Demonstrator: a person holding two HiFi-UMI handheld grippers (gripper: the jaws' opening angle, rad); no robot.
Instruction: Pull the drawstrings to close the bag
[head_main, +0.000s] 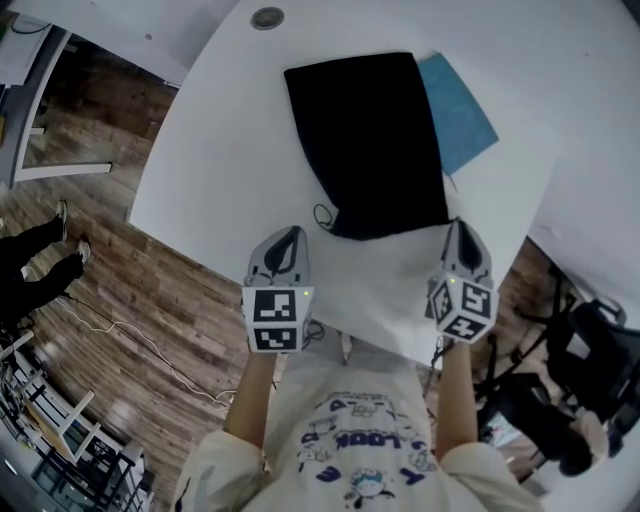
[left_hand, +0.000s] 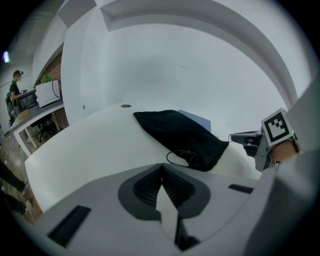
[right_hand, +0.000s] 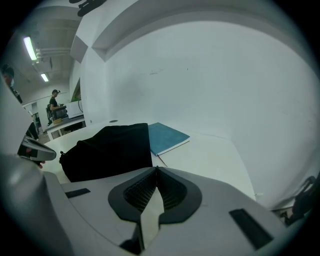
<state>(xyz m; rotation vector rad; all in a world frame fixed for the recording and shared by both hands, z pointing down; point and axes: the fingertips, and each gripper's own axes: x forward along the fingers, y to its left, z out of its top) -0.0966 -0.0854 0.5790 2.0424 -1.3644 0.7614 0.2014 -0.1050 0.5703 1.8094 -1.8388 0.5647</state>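
Note:
A black drawstring bag (head_main: 365, 140) lies flat on the white table (head_main: 220, 150), its gathered mouth toward me. A thin black drawstring loop (head_main: 322, 215) sticks out at the mouth's left corner, also seen as the cord loop (left_hand: 177, 157) in the left gripper view. My left gripper (head_main: 289, 233) hovers just short of that corner, shut and empty. My right gripper (head_main: 461, 226) sits by the mouth's right corner, jaws together with nothing in them. In the left gripper view the bag (left_hand: 180, 132) is ahead of the closed jaws; in the right gripper view the bag (right_hand: 112, 147) lies ahead to the left.
A blue book (head_main: 460, 110) lies partly under the bag's right side. A round cable hole (head_main: 267, 17) is at the table's far end. The table's near edge runs just under both grippers. Wooden floor and a standing person's legs (head_main: 40, 260) are at the left, black chairs (head_main: 580, 370) at the right.

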